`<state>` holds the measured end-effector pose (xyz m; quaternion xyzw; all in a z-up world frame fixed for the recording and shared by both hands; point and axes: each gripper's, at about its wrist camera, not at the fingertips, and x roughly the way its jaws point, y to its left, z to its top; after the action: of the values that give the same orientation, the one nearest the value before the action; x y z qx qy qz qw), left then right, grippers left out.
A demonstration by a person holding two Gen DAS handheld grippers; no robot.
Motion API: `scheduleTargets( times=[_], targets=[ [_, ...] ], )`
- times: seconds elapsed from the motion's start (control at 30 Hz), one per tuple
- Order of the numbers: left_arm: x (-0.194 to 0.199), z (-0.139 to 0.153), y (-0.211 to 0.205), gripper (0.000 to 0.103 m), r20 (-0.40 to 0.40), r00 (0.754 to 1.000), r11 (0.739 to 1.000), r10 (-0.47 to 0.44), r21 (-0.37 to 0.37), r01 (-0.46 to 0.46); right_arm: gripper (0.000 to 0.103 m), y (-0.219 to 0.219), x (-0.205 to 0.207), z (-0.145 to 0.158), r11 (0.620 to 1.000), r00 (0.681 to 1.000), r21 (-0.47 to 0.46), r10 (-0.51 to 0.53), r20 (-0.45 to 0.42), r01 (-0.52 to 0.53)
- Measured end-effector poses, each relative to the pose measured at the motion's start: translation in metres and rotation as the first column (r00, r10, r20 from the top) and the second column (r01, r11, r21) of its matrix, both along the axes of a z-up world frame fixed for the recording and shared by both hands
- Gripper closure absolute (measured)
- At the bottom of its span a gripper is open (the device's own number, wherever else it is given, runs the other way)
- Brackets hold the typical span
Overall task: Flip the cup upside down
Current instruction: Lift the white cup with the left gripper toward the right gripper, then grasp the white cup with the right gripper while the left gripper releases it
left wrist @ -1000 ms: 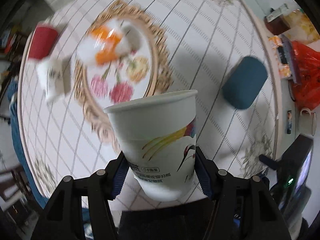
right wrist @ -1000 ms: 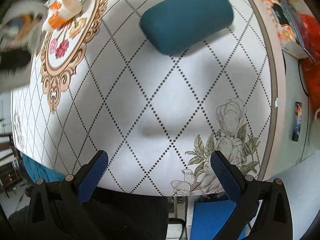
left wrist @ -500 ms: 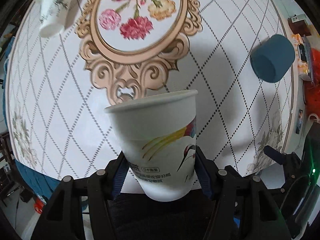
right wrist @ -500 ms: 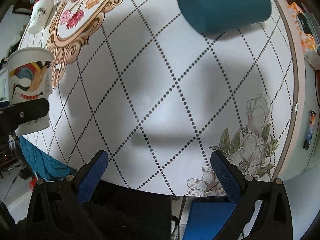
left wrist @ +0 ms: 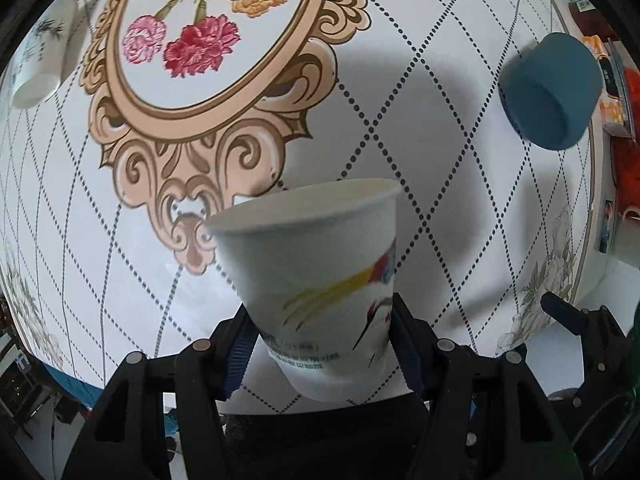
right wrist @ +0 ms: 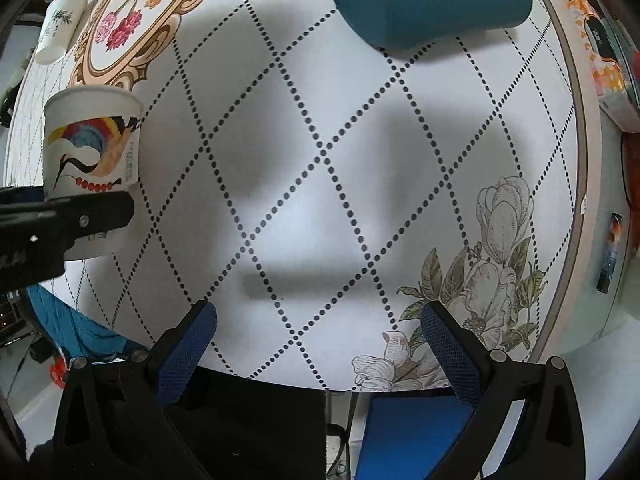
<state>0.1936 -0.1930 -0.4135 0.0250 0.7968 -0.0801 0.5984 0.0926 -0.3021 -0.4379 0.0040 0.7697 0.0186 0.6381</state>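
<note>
Left gripper point(left wrist: 322, 344) clamps paper cup point(left wrist: 316, 280) above table point(left wrist: 440, 160)

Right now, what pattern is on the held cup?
White cup with a multicoloured crane print, clearest in the right wrist view.

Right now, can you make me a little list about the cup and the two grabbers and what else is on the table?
cup: white paper cup with a colourful bird picture
cup state: rim at the top of both views, held above the table
left gripper: shut on the cup's lower part
right gripper: open, holding nothing
also on table: teal cylinder lying on its side, another white cup
</note>
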Motion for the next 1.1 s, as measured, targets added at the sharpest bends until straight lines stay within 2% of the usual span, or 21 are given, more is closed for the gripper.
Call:
scheduleTargets(
  times=[0.2, 0.5, 0.53, 0.57, 0.63, 0.8, 0.93, 1.0, 1.1],
  targets=[
    [0.011, -0.006, -0.009, 0.042, -0.01, 1.0, 1.0, -0.023, 0.005, 0.023, 0.0, 0.0, 0.006, 0.008, 1.0, 1.0, -0.003, -0.019, 0.003, 0.019],
    [0.045, -0.006, -0.015, 0.042, -0.029, 1.0, 1.0, -0.001, -0.014, 0.001, 0.0, -0.008, 0.019, 0.012, 0.999, 0.999, -0.001, -0.036, 0.001, 0.036],
    [0.046, -0.005, -0.016, 0.036, -0.025, 1.0, 1.0, 0.0, -0.014, -0.001, 0.0, -0.008, 0.026, 0.01, 0.999, 0.999, -0.003, -0.036, 0.001, 0.036],
    [0.048, -0.003, -0.011, 0.023, -0.02, 1.0, 1.0, 0.0, -0.014, 0.0, 0.0, -0.008, 0.026, 0.01, 0.999, 0.999, -0.002, -0.036, 0.003, 0.036],
    [0.052, -0.001, -0.009, 0.012, -0.009, 1.0, 1.0, -0.001, -0.011, 0.001, 0.0, -0.009, 0.03, 0.01, 0.999, 0.999, 0.0, -0.037, 0.004, 0.037],
    [0.067, 0.024, -0.001, 0.011, 0.03, 1.0, 1.0, 0.008, -0.015, -0.008, 0.0, -0.011, 0.037, 0.014, 0.999, 0.999, 0.005, -0.043, 0.01, 0.043],
    [0.076, 0.059, 0.019, 0.011, 0.096, 0.994, 0.998, 0.056, -0.04, -0.053, 0.0, -0.012, 0.044, 0.032, 0.997, 0.997, 0.027, -0.068, 0.031, 0.067],
    [0.08, 0.081, 0.035, 0.011, 0.145, 0.985, 0.995, 0.098, -0.041, -0.093, 0.0, -0.012, 0.047, 0.043, 0.995, 0.995, 0.05, -0.092, 0.043, 0.089],
    [0.076, 0.108, 0.068, 0.011, 0.22, 0.962, 0.987, 0.16, -0.007, -0.163, 0.0, -0.005, 0.053, 0.057, 0.978, 0.984, 0.137, -0.168, 0.055, 0.159]
  ],
)
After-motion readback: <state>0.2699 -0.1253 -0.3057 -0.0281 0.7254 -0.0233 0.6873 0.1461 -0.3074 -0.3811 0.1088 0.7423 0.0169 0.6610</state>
